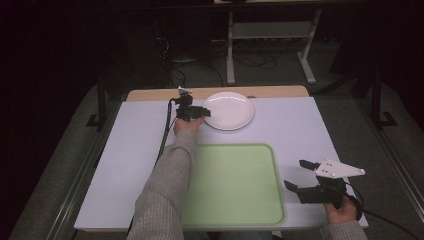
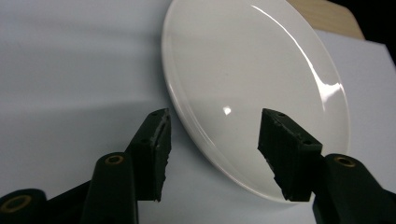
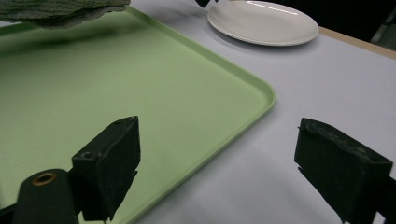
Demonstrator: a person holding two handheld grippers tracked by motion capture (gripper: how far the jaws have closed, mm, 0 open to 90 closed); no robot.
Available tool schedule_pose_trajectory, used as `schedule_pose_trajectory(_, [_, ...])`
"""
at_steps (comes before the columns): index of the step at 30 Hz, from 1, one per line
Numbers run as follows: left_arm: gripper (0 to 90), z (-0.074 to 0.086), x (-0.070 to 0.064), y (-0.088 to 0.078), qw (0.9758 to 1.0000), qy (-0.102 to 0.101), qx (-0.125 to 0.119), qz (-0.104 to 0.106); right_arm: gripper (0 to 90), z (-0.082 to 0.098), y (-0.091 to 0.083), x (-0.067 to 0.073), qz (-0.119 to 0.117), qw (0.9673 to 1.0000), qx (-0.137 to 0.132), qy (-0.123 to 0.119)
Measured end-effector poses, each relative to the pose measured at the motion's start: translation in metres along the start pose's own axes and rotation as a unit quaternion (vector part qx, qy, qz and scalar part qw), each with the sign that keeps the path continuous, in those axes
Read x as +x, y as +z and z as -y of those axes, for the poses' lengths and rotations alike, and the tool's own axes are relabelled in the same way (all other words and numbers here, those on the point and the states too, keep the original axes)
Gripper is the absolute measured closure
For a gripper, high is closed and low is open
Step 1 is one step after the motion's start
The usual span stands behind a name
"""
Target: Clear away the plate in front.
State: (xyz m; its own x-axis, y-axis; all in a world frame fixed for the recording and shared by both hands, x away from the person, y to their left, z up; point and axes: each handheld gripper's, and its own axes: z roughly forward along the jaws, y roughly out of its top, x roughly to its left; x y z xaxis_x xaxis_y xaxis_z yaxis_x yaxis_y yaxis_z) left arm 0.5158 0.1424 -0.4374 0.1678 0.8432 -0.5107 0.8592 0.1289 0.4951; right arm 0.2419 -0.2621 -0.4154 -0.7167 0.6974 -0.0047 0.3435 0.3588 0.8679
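- High view: the left gripper [image 1: 201,113] sits at the left rim of the white plate [image 1: 230,111], jaws apart, nothing clamped. The plate lies flat at the far middle of the white table [image 1: 300,130]; being round, it has no long axis and no heading. The green tray [image 1: 235,185] lies near it on the person's side, bare. The grey sleeve [image 1: 167,190] crosses the tray's left edge. The right gripper [image 1: 299,176] hovers off the tray's right edge, jaws wide, empty.
- Left gripper view: the jaws straddle the plate's near rim, one outside on the table, one over the plate; pads not pressing.
- Right gripper view: jaws wide apart over the tray's corner [image 3: 261,93]; plate [image 3: 264,21] well beyond, path unobstructed.
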Motion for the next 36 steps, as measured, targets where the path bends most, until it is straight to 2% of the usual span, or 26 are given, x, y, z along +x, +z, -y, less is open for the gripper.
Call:
schedule_pose_trajectory(3, [45.5,0.003,0.005,0.003,0.9988,-0.046,-0.005,0.017,13.6,0.000,0.000,0.000,0.000,1.0000,0.000,0.000])
schedule_pose_trajectory(9, [46.1,0.005,0.009,0.007,0.9959,-0.085,-0.005,0.031,13.6,0.000,0.000,-0.001,-0.001,1.0000,-0.002,0.000])
schedule_pose_trajectory(12, [48.7,0.006,0.010,0.010,0.9934,-0.105,-0.005,0.045,13.6,-0.001,-0.001,0.000,0.000,1.0000,-0.004,-0.001])
schedule_pose_trajectory(18, [48.0,0.008,0.009,0.014,0.9915,-0.119,-0.011,0.051,13.6,-0.002,-0.003,0.000,0.002,0.9999,-0.012,-0.002])
schedule_pose_trajectory(23, [47.8,0.010,0.010,0.019,0.9870,-0.145,-0.012,0.067,13.6,-0.002,-0.002,0.000,0.001,0.9999,-0.012,-0.004])
schedule_pose_trajectory(27, [47.8,0.013,0.011,0.020,0.9838,-0.163,-0.022,0.072,13.6,-0.003,-0.002,0.000,0.000,0.9999,-0.011,-0.006])
schedule_pose_trajectory(28, [48.1,0.013,0.011,0.020,0.9828,-0.167,-0.023,0.076,13.6,-0.003,-0.002,0.000,0.000,0.9999,-0.012,-0.006])
schedule_pose_trajectory(29, [47.6,0.014,0.013,0.020,0.9792,-0.182,-0.028,0.086,13.6,-0.003,-0.002,0.001,0.000,0.9999,-0.012,-0.006])
schedule_pose_trajectory(30, [46.9,0.015,0.014,0.021,0.9767,-0.190,-0.030,0.095,13.6,-0.003,-0.002,0.001,0.000,0.9999,-0.011,-0.006])
schedule_pose_trajectory(31, [47.4,0.016,0.016,0.021,0.9759,-0.194,-0.030,0.096,13.6,-0.003,-0.002,0.001,0.000,0.9999,-0.012,-0.006])
schedule_pose_trajectory(33, [52.6,0.017,0.017,0.021,0.9769,-0.190,-0.031,0.093,13.6,-0.003,-0.002,0.001,0.000,0.9999,-0.012,-0.006])
schedule_pose_trajectory(36, [58.6,0.018,0.018,0.021,0.9773,-0.190,-0.032,0.088,13.6,-0.003,-0.002,0.001,0.000,0.9999,-0.012,-0.005])
